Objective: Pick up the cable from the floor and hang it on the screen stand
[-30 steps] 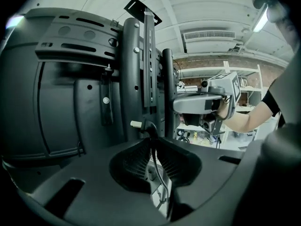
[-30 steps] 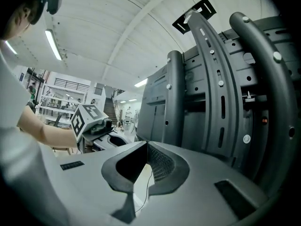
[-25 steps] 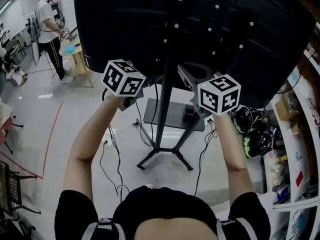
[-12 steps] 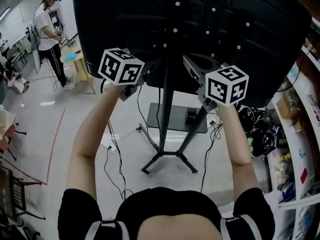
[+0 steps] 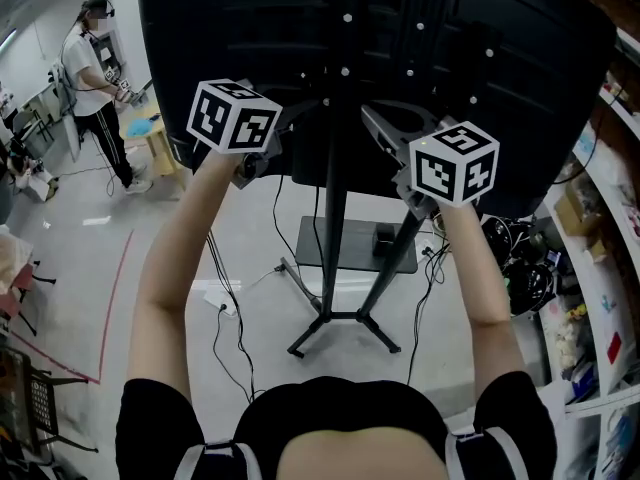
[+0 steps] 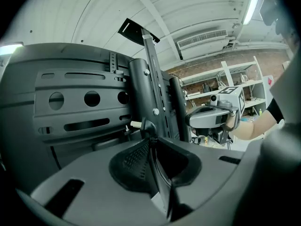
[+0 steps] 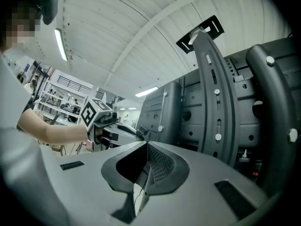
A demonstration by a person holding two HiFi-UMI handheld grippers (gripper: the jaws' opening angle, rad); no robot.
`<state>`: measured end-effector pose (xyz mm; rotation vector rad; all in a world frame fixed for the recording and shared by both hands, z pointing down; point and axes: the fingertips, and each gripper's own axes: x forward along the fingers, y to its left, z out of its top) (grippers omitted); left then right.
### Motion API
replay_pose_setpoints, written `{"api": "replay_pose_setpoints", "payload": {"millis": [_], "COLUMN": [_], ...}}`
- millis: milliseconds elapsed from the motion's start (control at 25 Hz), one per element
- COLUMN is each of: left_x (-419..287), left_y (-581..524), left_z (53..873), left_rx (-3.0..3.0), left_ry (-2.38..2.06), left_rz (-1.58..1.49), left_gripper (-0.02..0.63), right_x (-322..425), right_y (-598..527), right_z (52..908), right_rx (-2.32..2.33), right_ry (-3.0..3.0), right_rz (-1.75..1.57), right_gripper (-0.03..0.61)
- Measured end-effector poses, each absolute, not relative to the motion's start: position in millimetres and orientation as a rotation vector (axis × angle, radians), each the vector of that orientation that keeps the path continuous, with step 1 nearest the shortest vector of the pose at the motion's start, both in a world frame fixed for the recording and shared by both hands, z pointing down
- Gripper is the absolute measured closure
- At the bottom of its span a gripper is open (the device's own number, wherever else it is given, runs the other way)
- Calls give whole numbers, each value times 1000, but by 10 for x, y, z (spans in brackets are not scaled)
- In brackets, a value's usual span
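Note:
The large black screen (image 5: 250, 28) is seen from behind on its stand (image 5: 335, 218). My left gripper (image 5: 292, 126) is raised against the screen's back. It is shut on a thin black cable (image 6: 162, 192) that runs between the pads and ends in a plug (image 6: 141, 125) at the tips. From it a strand of cable (image 5: 277, 208) hangs toward the floor. My right gripper (image 5: 370, 118) is raised beside the stand's curved bracket (image 7: 216, 93). Its jaws stand closed, with a thin strand (image 7: 137, 192) showing between the pads. In each gripper view the other gripper appears: the right gripper (image 6: 211, 117), the left gripper (image 7: 117, 126).
The stand's legs (image 5: 340, 323) and a dark base plate (image 5: 345, 243) sit on the floor below. A power strip (image 5: 220, 298) with loose wires lies at the left. Shelves (image 5: 600, 298) and black gear (image 5: 520, 268) crowd the right. A person (image 5: 95, 78) stands far left by a stool (image 5: 150, 133).
Both grippers have risen along the back of the screen, the left one more, each still closed. The hanging strand has lifted with them.

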<state>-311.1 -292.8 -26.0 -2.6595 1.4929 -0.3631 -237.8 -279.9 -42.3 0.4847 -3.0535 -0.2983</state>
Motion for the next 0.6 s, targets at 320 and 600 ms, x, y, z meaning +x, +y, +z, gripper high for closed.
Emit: {"api": "replay_pose_setpoints", "payload": {"millis": [320, 600], "left_x": [-3118, -3163], "left_y": [-3085, -3185], "left_z": [-647, -1075], "left_rx": [-2633, -2554], "left_ry": [1453, 1473], "left_rz": [-317, -298], "left_gripper": [565, 565], "right_x": [-2451, -2547], "right_y": [-2960, -3056], "right_z": [-787, -952], "right_rx": [507, 468], "right_ry": [-3089, -3106], "right_rz": [-348, -364], "right_gripper": [554, 554]}}
